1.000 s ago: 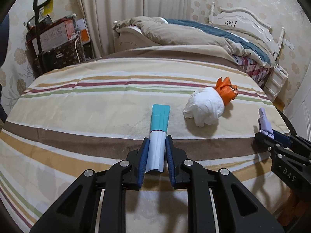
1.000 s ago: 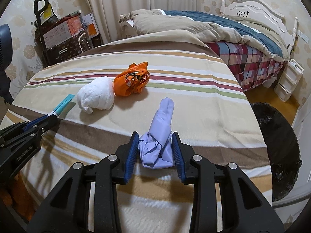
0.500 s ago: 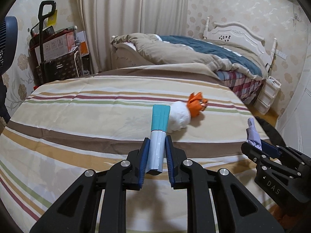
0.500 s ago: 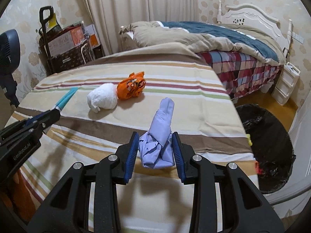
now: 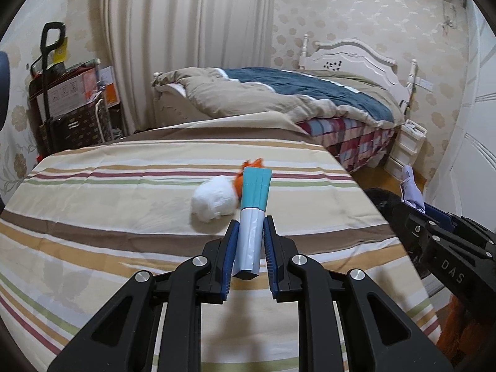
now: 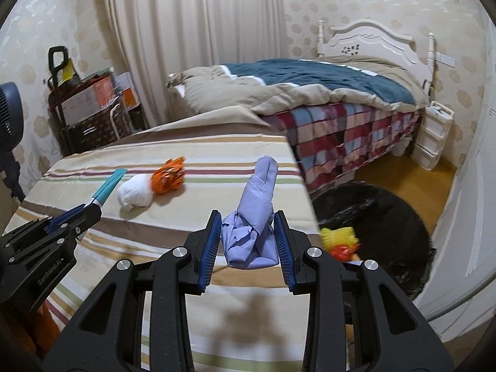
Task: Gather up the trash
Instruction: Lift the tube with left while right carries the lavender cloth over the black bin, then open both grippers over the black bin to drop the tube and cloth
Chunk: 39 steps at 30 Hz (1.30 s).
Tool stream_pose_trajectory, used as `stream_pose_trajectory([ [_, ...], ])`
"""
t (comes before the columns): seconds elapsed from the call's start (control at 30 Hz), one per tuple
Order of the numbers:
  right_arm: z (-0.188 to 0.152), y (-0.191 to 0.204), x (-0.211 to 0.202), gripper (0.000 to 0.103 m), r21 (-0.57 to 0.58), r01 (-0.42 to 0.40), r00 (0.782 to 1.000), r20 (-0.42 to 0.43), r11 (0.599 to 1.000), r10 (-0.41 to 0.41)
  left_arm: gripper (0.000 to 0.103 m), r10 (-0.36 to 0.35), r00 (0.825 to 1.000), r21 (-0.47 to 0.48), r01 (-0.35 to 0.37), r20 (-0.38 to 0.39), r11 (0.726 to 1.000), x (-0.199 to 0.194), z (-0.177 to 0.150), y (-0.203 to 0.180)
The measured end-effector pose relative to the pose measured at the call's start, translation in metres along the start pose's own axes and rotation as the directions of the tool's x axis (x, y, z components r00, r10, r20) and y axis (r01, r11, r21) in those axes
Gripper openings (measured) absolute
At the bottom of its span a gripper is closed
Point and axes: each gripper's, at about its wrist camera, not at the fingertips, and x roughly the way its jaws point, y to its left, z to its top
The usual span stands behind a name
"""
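Observation:
My left gripper [image 5: 250, 232] is shut on a folded white and teal packet [image 5: 251, 214] and holds it above the striped table [image 5: 108, 217]. My right gripper [image 6: 247, 232] is shut on a crumpled lilac paper [image 6: 252, 217], held near the table's right edge. A white wad [image 6: 135, 193] and an orange wrapper [image 6: 169, 176] lie on the table. A black-lined trash bin [image 6: 387, 217] stands on the floor to the right, with yellow and red scraps [image 6: 339, 241] inside. The right gripper also shows in the left wrist view [image 5: 412, 204].
A bed [image 6: 325, 93] with a beige and blue duvet stands behind the table. White drawers [image 6: 431, 133] stand beside it. A cart with boxes [image 6: 86, 105] is at the back left, and a fan [image 6: 9, 108] at the far left.
Both grippers have lifted and swung to the right with their items. The trash bin has come fully into the right wrist view, and the white wad now looks farther off.

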Motion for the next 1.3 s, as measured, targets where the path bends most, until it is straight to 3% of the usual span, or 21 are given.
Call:
stream_pose_trajectory([
  [0.67, 0.013, -0.113, -0.007, 0.034, 0.122, 0.159, 0.985, 0.043, 0.98, -0.166, 0.02, -0.152, 0.988, 0.155, 0.149, 0.007, 0.977, 0.029, 0.023, -0.109],
  [0.97, 0.011, -0.153, 0.011, 0.034, 0.16, 0.194, 0.98, 0.013, 0.968, -0.198, 0.02, -0.189, 0.981, 0.182, 0.192, -0.036, 0.964, 0.063, 0.029, -0.152],
  [1.3, 0.005, -0.182, 0.034, 0.034, 0.189, 0.229, 0.973, -0.02, 0.955, -0.23, 0.02, -0.173, 0.982, 0.222, 0.186, -0.078, 0.957, 0.104, 0.031, -0.191],
])
